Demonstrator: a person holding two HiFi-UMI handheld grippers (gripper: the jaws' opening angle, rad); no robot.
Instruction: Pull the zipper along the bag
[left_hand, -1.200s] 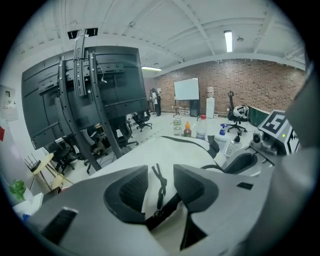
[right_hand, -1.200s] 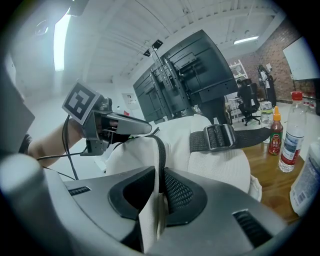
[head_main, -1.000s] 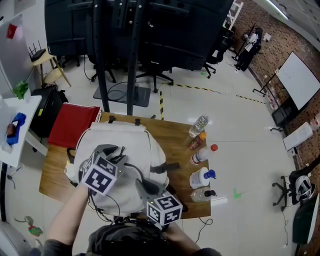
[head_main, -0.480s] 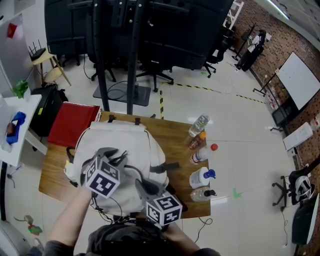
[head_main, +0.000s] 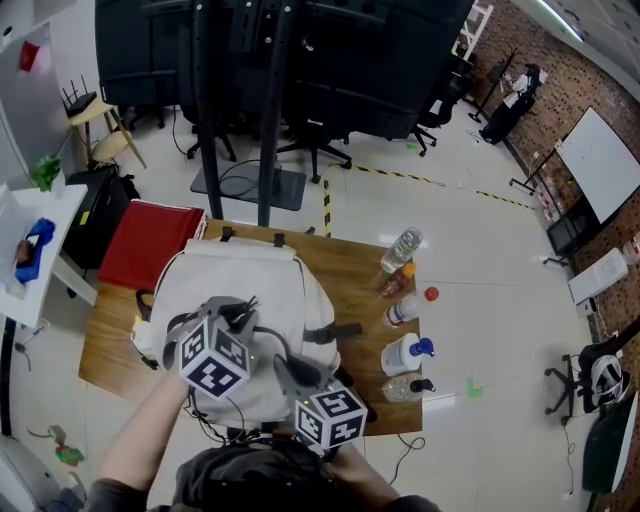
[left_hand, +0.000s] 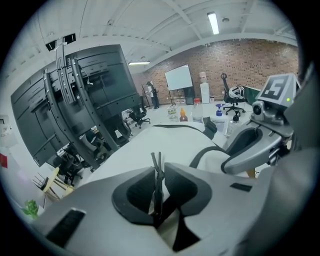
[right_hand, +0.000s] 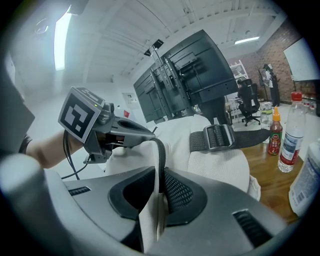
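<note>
The pull (left_hand: 158, 167) is a thin dark tab standing between my left gripper's (left_hand: 158, 192) jaws, on top of the white bag (head_main: 245, 285) towards my end of it. That is the change. A second ago those jaws stood wider and a little further left. Now they are closing, and the pads look to be pressing the tab from both sides.

My right gripper (right_hand: 159, 197) hasn't budged. It is clamped on a fold of the bag with black trim, just beside the left one, which should keep the cloth taut. So I judge the grab all but made and the pulling itself not yet begun.

The bag lies on the table (head_main: 355, 265). The bottles (head_main: 402, 300) stand along its right side, clear of my path.
</note>
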